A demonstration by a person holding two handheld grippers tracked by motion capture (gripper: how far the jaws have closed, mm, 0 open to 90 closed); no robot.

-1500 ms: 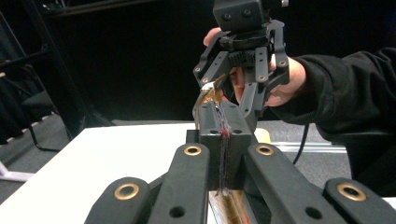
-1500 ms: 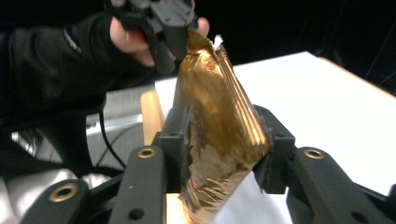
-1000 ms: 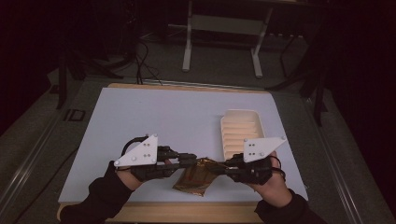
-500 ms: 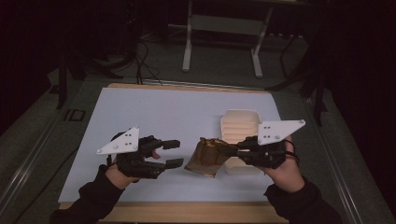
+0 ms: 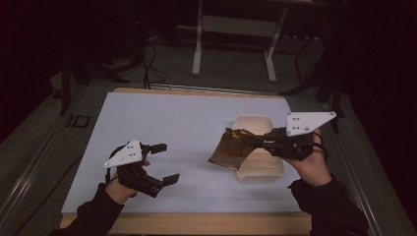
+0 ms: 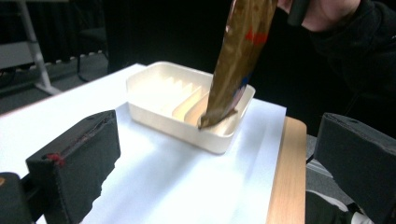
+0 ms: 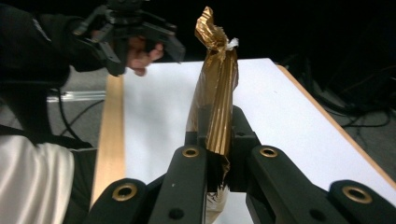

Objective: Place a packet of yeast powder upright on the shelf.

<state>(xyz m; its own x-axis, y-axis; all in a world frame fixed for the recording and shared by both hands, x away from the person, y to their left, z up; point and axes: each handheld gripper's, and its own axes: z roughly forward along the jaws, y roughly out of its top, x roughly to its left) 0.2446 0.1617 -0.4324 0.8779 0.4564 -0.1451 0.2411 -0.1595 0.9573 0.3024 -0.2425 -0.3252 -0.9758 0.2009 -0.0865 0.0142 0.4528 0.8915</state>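
gold wrapper hangs over the cream tray.
right gripper pinches one edge; left gripper, just opening, holds nothing. wrapper may slip or miss.

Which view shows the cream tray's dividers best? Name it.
Left gripper view: the cream tray sits close, ribs and compartments plain. In the high view it is small, partly covered by the gold wrapper and right gripper.

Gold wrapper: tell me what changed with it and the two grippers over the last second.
The left gripper let go of the gold wrapper; its jaws have just been opening and it drew back to the left, empty. The right gripper, shut on the wrapper, carried it right and up over the cream tray. Tray and white table sheet stayed put.
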